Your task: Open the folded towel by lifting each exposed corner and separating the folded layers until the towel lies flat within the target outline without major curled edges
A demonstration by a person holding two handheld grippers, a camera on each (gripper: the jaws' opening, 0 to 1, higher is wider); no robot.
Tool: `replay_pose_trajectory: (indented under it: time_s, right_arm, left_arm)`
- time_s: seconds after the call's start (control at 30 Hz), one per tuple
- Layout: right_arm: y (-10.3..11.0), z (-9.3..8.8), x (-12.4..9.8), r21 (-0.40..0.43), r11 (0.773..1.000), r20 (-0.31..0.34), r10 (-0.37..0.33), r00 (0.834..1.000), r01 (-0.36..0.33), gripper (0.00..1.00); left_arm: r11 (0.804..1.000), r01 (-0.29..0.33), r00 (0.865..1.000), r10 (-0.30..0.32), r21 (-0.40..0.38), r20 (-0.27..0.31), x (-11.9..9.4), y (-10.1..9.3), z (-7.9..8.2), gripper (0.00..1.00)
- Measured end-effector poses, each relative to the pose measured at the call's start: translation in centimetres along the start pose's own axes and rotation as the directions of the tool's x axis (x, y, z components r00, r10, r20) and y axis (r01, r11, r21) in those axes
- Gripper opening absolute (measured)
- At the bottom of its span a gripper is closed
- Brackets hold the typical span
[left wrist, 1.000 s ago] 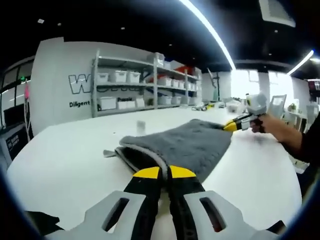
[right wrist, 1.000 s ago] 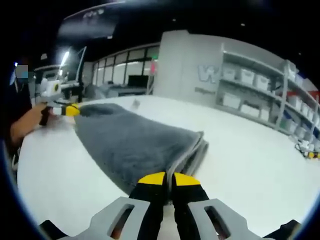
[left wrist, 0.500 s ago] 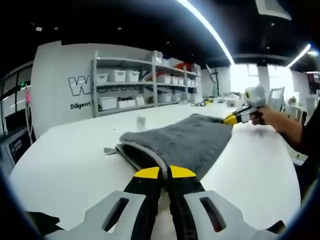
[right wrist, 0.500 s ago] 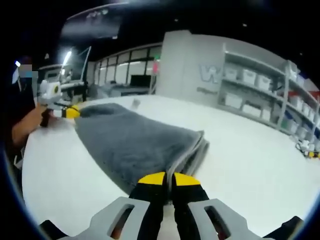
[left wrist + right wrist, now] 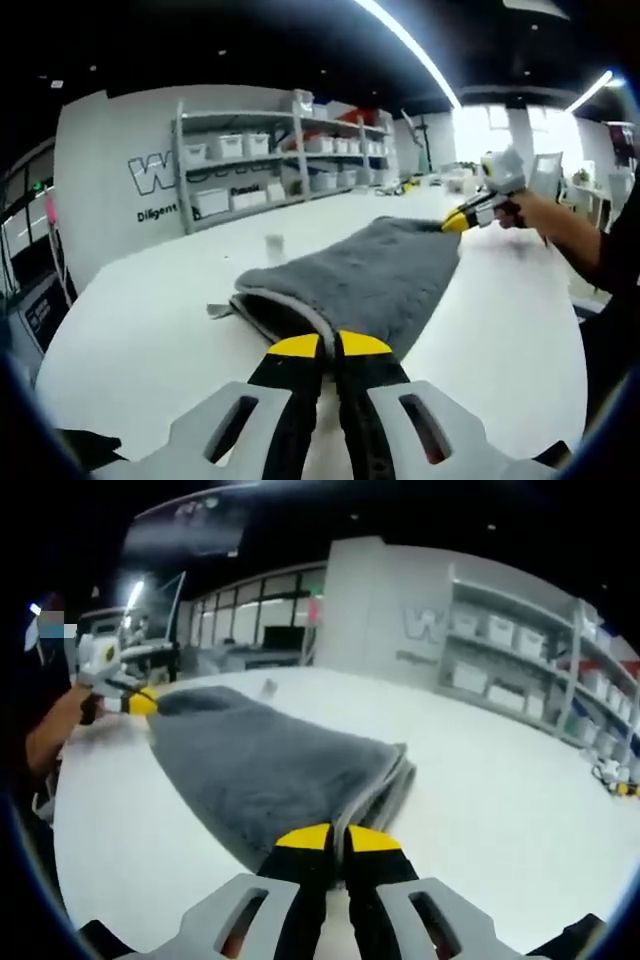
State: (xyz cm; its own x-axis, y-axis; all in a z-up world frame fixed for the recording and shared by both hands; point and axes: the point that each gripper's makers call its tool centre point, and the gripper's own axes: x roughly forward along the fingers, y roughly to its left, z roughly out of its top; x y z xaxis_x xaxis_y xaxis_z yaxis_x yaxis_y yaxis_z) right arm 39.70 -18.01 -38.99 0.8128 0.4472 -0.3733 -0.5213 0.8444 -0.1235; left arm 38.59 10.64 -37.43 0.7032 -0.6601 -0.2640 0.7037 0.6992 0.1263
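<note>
Grey fluffy folded towel point(image 5: 365, 285) mid white desk point(image 5: 140, 330), stretched between both tongs. Left tongs point(image 5: 331, 346) pressed together, pinching near corner; right tongs point(image 5: 337, 838) likewise pinching opposite corner. Layers visibly stacked at fold edge, so unfolding prob. early; flattening, outline alignment left. Long axis runs tongs-to-tongs.

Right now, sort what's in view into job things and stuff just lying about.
Job:
- grey towel, still folded
- left gripper, jaws shut on one corner
- right gripper, jaws shut on another corner
- white table

Lying about:
- shelving with bins
- small clear cup
</note>
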Motion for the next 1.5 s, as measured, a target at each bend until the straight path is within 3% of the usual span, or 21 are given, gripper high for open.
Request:
replay_pose_trajectory:
  time_s: [1.03,1.5]
  right_arm:
    - [0.0,-0.8,-0.4,0.007,1.0,-0.013,-0.007,1.0,0.007,0.0]
    - [0.2,-0.6,-0.6,-0.005,1.0,-0.026,-0.003,1.0,0.003,0.0]
  left_arm:
    - [0.997,0.065,0.998,-0.065,-0.049,-0.01,-0.8,-1.5,-1.2,0.05]
    - [0.995,0.051,0.999,-0.05,-0.086,0.012,-0.9,-1.1,-1.2,0.07]
